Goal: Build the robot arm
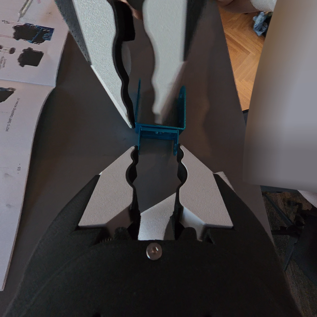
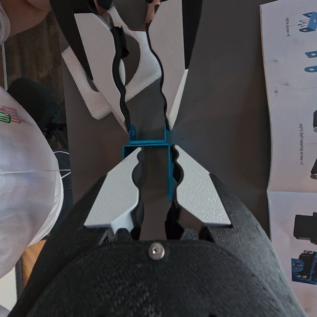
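Note:
Two blue metal U-brackets sit back to back over the dark table, a screw hole showing where their backs meet. My left gripper is shut on the smaller bracket, its tips pressing the two short legs from outside. My right gripper straddles one side wall of the larger bracket. One finger is inside the U and the other lies against the wall's outside, with the jaws apart. The right gripper also shows at the top of the left wrist view, one finger blurred. The left gripper also shows in the right wrist view.
An open instruction booklet lies on the table beside the grippers and also shows in the right wrist view. A white foam piece lies behind the left gripper. A person in a white shirt is close by. Wood floor shows past the table edge. My left and right fingertips are right by each other.

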### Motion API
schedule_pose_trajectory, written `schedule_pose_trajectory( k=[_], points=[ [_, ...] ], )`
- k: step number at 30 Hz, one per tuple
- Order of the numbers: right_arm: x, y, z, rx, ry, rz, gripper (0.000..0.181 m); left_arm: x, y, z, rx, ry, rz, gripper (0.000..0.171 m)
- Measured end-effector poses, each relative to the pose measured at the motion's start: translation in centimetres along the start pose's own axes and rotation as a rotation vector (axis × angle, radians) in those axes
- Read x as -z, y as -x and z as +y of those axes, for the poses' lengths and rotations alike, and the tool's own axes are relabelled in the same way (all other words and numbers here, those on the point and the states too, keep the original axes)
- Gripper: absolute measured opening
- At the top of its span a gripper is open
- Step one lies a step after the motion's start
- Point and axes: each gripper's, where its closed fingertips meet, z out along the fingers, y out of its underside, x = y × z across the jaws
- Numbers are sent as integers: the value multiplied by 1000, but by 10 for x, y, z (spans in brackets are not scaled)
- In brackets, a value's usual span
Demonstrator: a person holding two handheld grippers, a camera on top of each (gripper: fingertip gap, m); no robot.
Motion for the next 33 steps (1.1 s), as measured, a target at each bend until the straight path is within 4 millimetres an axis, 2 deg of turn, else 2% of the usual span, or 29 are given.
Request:
schedule_pose_trajectory(
  k=[1, 2, 3, 5, 8, 16, 33],
  points=[
    [2, -6, 0, 14, -6, 30, 9, -1, -3, -1, 7, -2, 17, 44],
    [2, -8, 1, 36, -11, 38, 5, -1, -2, -1, 8, -4, 12, 44],
    [2, -8, 2, 35, -7, 33, 5, -2, -1, -2, 4, -6, 6, 44],
    [0, -3, 4, 10, 2, -14, 25, -2, 1, -1, 2, -8, -4, 44],
    [0, 5, 4, 20, 6, -57, 37, -1, 0, -1, 5, -7, 0, 44],
    [-3, 4, 4, 73, 21, 5, 35, -2, 0, -1, 5, -6, 0, 44],
    [-1, 4, 3, -9, -5, -95, 33, -2, 0, 0, -6, -1, -3, 45]
  ],
)
